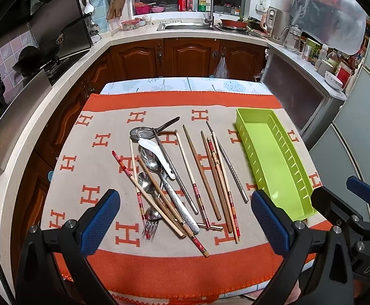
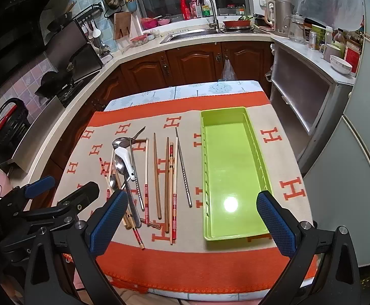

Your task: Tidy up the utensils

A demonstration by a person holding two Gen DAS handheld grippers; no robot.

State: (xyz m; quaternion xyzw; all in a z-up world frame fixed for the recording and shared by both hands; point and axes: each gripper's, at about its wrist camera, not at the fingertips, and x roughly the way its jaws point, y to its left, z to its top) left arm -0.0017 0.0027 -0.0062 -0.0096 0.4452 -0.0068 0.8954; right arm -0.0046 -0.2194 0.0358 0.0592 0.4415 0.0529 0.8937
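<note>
Hovering above the near edge of the orange-and-beige H-patterned cloth [image 1: 88, 167], the left gripper [image 1: 185, 218] and right gripper [image 2: 193, 218] both stand spread wide, holding nothing. The scattered wooden and metal chopsticks, spoons and fork [image 1: 174, 178] lie mid-cloth, left of the long lime-green plastic tray [image 2: 231, 167], which sits bare inside near the cloth's right edge.

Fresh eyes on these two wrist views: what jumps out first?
The lime-green tray, empty, lying lengthwise on the right side of the orange-bordered H-patterned cloth. Left of it, a loose scatter of chopsticks, with spoons and a fork tangled at its left end. The left gripper and right gripper are both open, holding nothing.
</note>
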